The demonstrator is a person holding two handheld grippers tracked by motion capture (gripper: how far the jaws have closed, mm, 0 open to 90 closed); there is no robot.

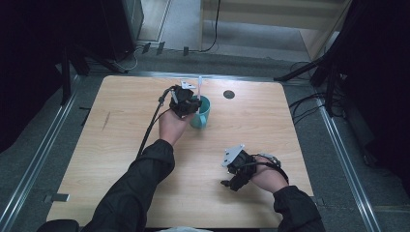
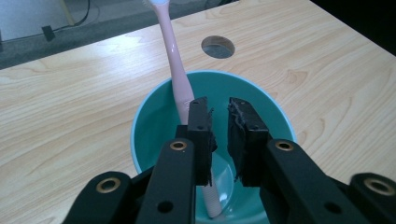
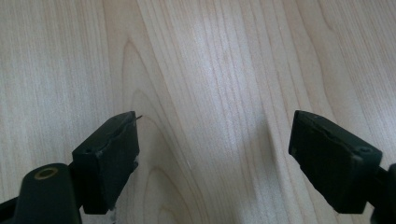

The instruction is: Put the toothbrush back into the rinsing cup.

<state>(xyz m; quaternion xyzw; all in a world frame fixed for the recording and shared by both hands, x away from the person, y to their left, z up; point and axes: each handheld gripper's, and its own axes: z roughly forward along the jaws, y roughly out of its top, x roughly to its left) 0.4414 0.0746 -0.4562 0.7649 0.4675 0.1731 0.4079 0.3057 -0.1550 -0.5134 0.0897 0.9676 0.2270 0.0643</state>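
Your table (image 1: 121, 145) is light wood with rounded corners and a round hole (image 1: 229, 94) near its far edge. Grey floor (image 1: 29, 159) surrounds it, metal rails (image 1: 36, 166) along both sides. Black stands and cables (image 1: 309, 104) lie beyond; the room's edges are dark.

Black sleeves, black left gripper (image 1: 189, 102) and right gripper (image 1: 231, 180) with brass-ringed holes, grey plates, black cables.
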